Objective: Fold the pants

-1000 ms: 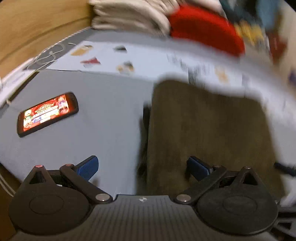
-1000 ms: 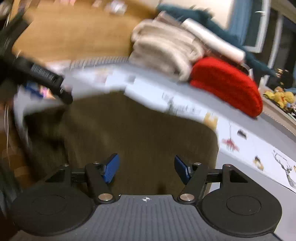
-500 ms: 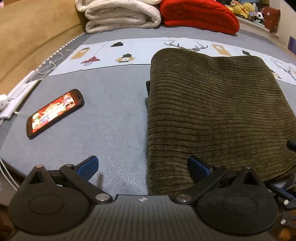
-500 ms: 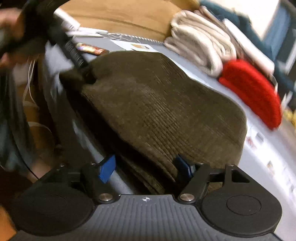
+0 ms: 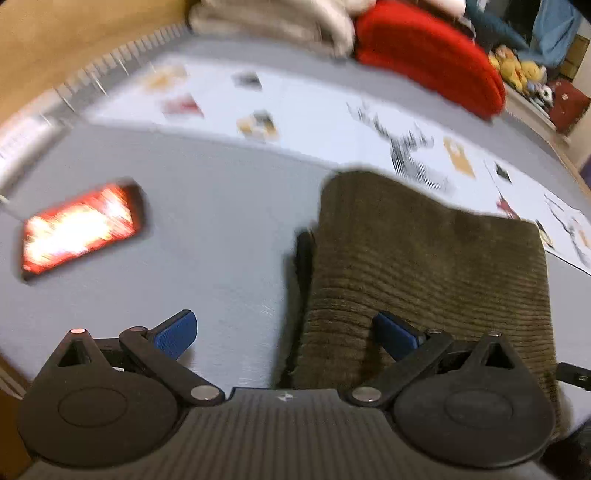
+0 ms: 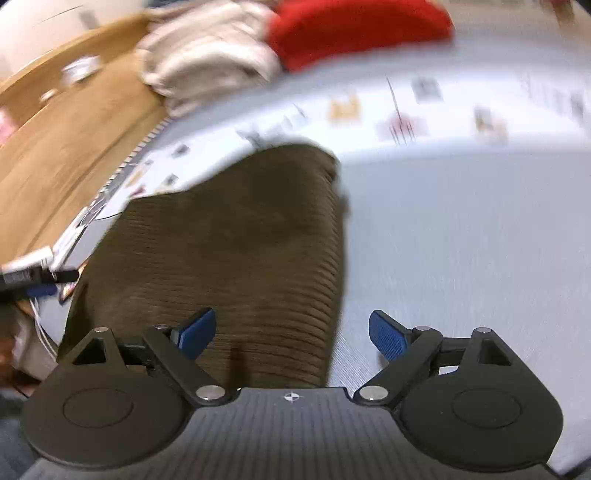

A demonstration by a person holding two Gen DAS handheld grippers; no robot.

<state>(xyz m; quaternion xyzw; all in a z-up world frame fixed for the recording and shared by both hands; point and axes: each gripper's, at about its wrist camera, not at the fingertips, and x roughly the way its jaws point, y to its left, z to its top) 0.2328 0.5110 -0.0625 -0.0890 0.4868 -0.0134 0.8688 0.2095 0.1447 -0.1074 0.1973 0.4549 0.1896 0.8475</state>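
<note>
The olive-brown corduroy pants [image 5: 424,258] lie folded in a flat rectangle on the grey bed cover [image 5: 221,221]. My left gripper [image 5: 284,334] is open and empty over the pants' near left edge, one blue pad over the cover and one over the cloth. In the right wrist view the pants [image 6: 236,236] fill the left middle. My right gripper [image 6: 291,334] is open and empty, straddling the pants' near right edge. The other gripper's tip [image 6: 33,278] shows at the far left.
A lit phone [image 5: 79,229] lies on the cover to the left. A white printed strip [image 5: 295,122] runs across behind the pants. Folded cream blankets [image 5: 273,22] and a red one [image 5: 428,55] are stacked at the back. A wooden headboard [image 6: 55,147] stands at the left.
Both cameras have swung and blurred. The right gripper has moved from the pants' near edge to their right edge, with more grey cover in view. The pants lie as before.
</note>
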